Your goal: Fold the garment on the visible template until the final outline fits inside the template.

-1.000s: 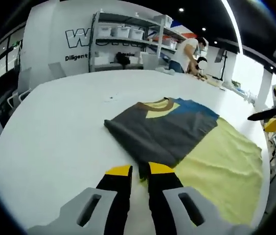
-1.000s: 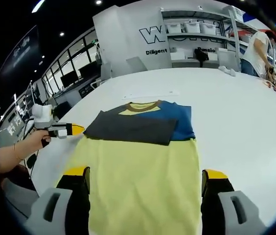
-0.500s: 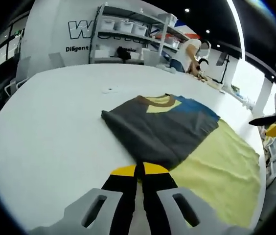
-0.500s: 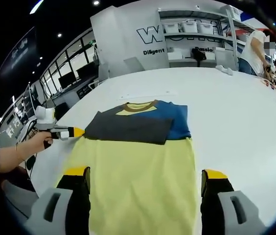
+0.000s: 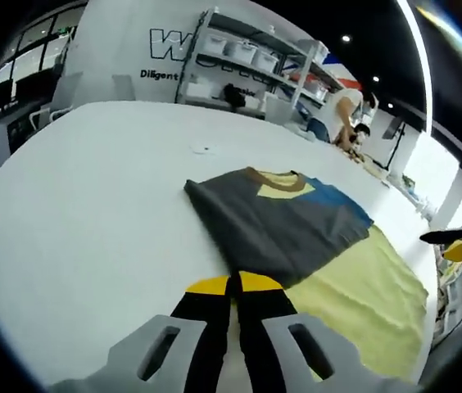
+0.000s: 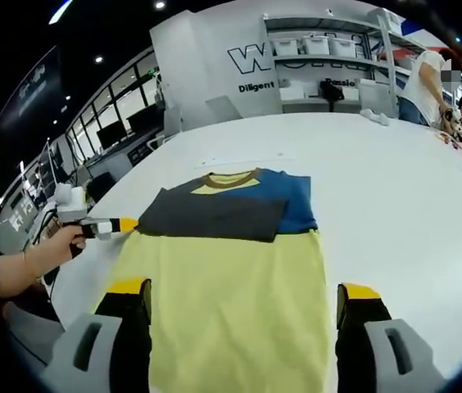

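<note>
Fingers point(image 5: 215, 315) of the left gripper point(image 5: 233, 286) are seen pressed together, their yellow tips meeting at the near edge of the grey fold of the garment point(image 5: 296, 237); whether cloth is pinched between them cannot be told. Fingers point(image 6: 133, 327) of the right gripper point(image 6: 243, 296) are held wide apart, one at each side of the yellow lower half of the garment point(image 6: 231, 270), with nothing seen between them but the cloth lying below.

The garment is laid flat on the white table point(image 5: 83, 188). It is made of a yellow body, a blue upper part and a brown collar, with a dark grey panel folded across the chest. In the right gripper view, the left gripper point(image 6: 129, 223) is shown at the garment's grey corner, held by a hand point(image 6: 51, 246). In the left gripper view, the right gripper point(image 5: 459, 248) is shown beyond the far edge of the table.

Shelving point(image 5: 247, 70) with white bins is set against the back wall, and a person point(image 6: 429, 78) is seen bent over at the far side of the table.
</note>
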